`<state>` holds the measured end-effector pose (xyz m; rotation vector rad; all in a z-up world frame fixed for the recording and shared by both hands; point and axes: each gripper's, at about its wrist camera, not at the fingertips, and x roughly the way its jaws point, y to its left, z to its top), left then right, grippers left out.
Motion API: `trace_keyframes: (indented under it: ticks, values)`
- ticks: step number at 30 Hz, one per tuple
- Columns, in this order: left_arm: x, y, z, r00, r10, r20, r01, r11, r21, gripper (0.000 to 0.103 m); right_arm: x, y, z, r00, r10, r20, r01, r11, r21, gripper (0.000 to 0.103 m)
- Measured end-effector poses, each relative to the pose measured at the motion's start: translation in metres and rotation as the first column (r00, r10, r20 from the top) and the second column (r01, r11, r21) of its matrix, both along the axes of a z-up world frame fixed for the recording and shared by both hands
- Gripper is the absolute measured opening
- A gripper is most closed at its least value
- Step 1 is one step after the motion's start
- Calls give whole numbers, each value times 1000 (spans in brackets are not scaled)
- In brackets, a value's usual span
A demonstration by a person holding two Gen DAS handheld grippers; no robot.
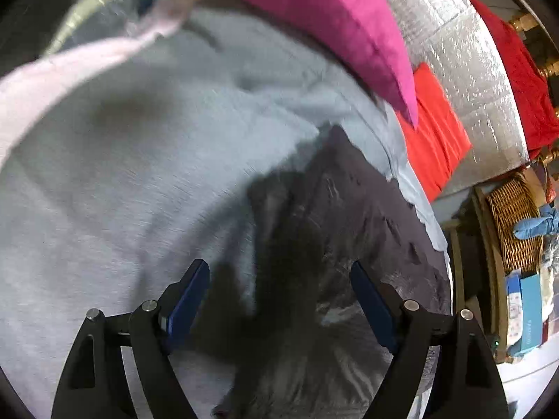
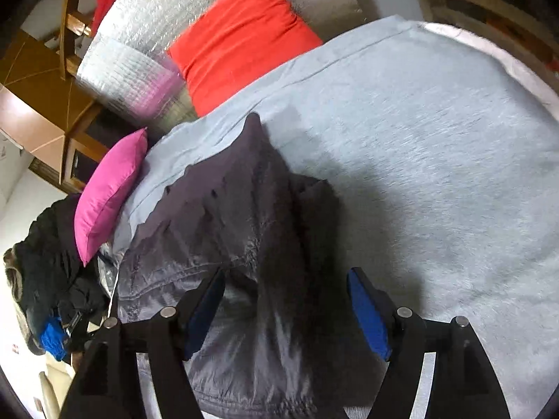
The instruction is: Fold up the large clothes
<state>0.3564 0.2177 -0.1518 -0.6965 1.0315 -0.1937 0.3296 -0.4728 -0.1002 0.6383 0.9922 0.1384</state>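
Starting at the left of the right wrist view, a heap of dark clothes sits off the bed's edge, then a pink cushion leans just beside the dark grey garment, the thing to be folded, which lies rumpled on the pale grey bed cover, with an orange cushion beyond it against a silver quilted sheet. The right gripper hangs above the garment with its blue-padded fingers spread wide and nothing between them; the left gripper is likewise spread and empty over the same dark cloth. The likeliest trouble, as I judge it, is a pinch that takes only the slippery top layer, so the shiny fabric slides out mid-lift, or one that goes too deep and catches the bed cover along with it, dragging the cover into the fold. The garment lies near the bed's edge and close to the pink cushion, so a wide sweep could knock the cushion or spill cloth over the side. Both views are blurred, which makes seams and hems hard to pick out. At the far right of the left wrist view a wicker basket stands above a blue box bearing print too small and smeared to read; no other writing shows
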Motion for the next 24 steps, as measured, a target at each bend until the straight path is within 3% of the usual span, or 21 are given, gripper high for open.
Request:
trace_keyframes:
  ticks: [4, 5, 6, 7, 8, 9, 11, 12, 13, 15, 18, 19, 23, 24]
  values:
    - [15, -21, -12, 997, -64, -33, 64, 998, -5, 83, 23, 16, -19, 997, 72, -39, -71, 997, 28, 70]
    - [18, -24, -15, 996, -75, -39, 76, 997, 11, 79, 26, 24, -22, 993, 104, -56, -104, 995, 3, 48]
    - [19, -30, -13, 995, -96, -22, 97, 993, 61, 49, 29, 30, -24, 990, 123, -68, -125, 992, -20, 37]
    - [24, -33, -14, 992, -126, -25, 127, 991, 42, 32, 30, 32, -23, 990, 127, -61, -129, 991, -33, 30]
    - [23, -32, -11, 992, -121, -25, 122, 992, 24, 29, 29, 33, -19, 990, 134, -53, -136, 990, -42, 19]
    - [23, -30, -5, 993, -118, -13, 118, 993, 18, 26, 28, 34, -12, 988, 148, -42, -150, 986, -68, 18]
    - [20, -27, -2, 992, -126, 4, 126, 992, 19, 29, 26, 30, -8, 987, 156, -40, -159, 984, -75, 18]
    - [21, -26, -4, 992, -129, -6, 129, 991, 31, 40, 26, 27, -10, 987, 154, -49, -156, 986, -65, 20]
    - [21, -24, -7, 992, -120, -23, 121, 992, 43, 60, 26, 25, -14, 987, 148, -61, -151, 987, -61, 30]
    - [20, -20, -8, 994, -102, -44, 104, 993, 54, 78, 26, 21, -21, 990, 117, -73, -122, 990, -66, 72]
    - [16, -17, 1, 992, -124, -5, 124, 992, 11, 81, 22, 13, -19, 995, 102, -20, -102, 995, 8, 72]
    - [14, -16, 4, 992, -129, 14, 128, 992, 12, 86, 21, 12, -19, 995, 101, -9, -100, 995, 26, 72]
    - [21, -32, -12, 986, -163, -31, 166, 981, 102, 91, 29, 18, -32, 988, 145, -48, -142, 988, 57, 72]
    - [18, -38, -9, 985, -171, 7, 168, 975, 148, 91, 32, 22, -36, 988, 148, -50, -146, 988, 51, 70]
